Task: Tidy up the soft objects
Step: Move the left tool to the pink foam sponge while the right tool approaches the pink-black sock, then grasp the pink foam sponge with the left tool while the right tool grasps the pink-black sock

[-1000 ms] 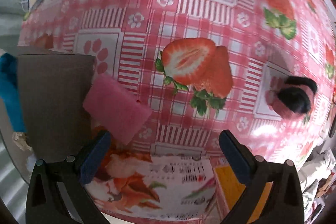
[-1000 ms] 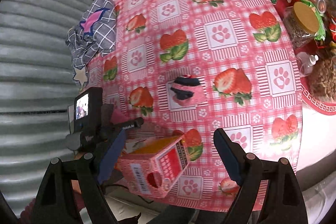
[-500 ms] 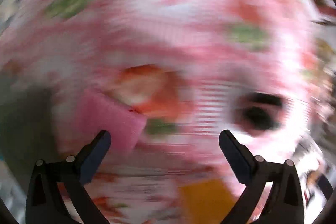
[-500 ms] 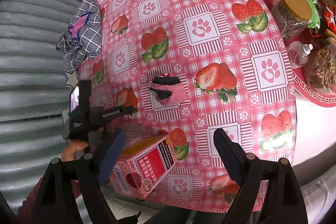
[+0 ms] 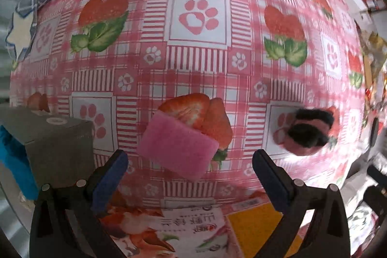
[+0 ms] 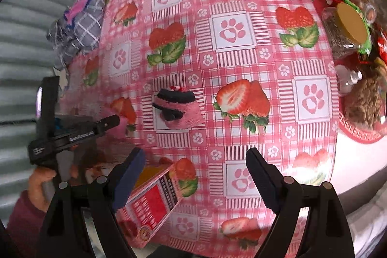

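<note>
A pink sponge block [image 5: 179, 148] lies on the strawberry tablecloth [image 5: 198, 59], just ahead of my open, empty left gripper [image 5: 189, 174]. A pink and black plush cake [image 5: 306, 134] sits to its right; it also shows in the right wrist view [image 6: 177, 106], at the table's middle. My right gripper [image 6: 194, 174] is open and empty, some way short of the plush. The left gripper's body [image 6: 72, 134] shows at the left of the right wrist view, partly hiding the sponge [image 6: 119, 126].
A grey cardboard box [image 5: 52, 144] stands left of the sponge. A pink and orange carton [image 6: 154, 200] lies open at the table's near edge. A grey checked cloth [image 6: 79, 23] lies at the far left. A red tray [image 6: 358, 132] of jars and snacks sits at right.
My left gripper swung fast and now faces further along the table, with the sponge centred between its fingers. My right gripper moved closer to the plush cake.
</note>
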`<control>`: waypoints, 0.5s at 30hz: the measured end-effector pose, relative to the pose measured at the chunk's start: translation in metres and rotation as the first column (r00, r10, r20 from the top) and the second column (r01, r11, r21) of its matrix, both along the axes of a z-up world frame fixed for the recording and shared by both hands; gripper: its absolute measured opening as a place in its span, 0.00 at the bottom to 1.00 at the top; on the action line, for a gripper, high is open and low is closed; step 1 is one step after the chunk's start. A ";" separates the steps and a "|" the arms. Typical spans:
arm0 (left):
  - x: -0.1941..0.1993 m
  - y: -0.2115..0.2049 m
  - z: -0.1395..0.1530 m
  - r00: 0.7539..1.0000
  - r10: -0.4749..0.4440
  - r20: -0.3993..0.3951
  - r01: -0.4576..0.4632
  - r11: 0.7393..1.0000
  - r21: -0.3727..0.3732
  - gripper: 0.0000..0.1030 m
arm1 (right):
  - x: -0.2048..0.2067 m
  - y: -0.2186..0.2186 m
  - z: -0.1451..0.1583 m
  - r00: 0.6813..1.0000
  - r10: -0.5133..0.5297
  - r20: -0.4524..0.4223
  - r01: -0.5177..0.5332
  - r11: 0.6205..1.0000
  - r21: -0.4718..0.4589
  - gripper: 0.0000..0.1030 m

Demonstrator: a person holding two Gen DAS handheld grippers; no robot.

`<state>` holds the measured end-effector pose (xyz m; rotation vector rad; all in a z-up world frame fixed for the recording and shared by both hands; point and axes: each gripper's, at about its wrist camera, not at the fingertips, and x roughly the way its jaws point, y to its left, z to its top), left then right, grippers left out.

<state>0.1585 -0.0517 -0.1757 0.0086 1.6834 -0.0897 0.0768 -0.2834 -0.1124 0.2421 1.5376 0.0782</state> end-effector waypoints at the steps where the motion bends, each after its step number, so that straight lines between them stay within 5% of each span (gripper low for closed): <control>1: -0.005 -0.006 -0.004 1.000 -0.018 0.005 0.018 1.000 0.006 1.00 | 0.002 0.005 -0.005 1.000 0.021 -0.002 -0.021 1.000 -0.016 0.84; 4: -0.011 -0.020 -0.014 0.999 -0.037 0.003 0.037 0.999 0.008 1.00 | 0.009 0.016 -0.018 0.998 0.066 -0.005 -0.067 0.997 -0.038 0.84; 8: -0.016 -0.009 -0.023 0.995 0.087 -0.039 -0.089 0.995 -0.040 1.00 | 0.018 0.028 -0.031 0.993 0.114 0.009 -0.113 0.991 -0.068 0.84; 15: -0.018 0.049 -0.043 0.934 0.324 -0.148 -0.339 0.937 -0.085 1.00 | 0.033 0.039 -0.048 0.988 0.155 0.016 -0.153 0.984 -0.091 0.84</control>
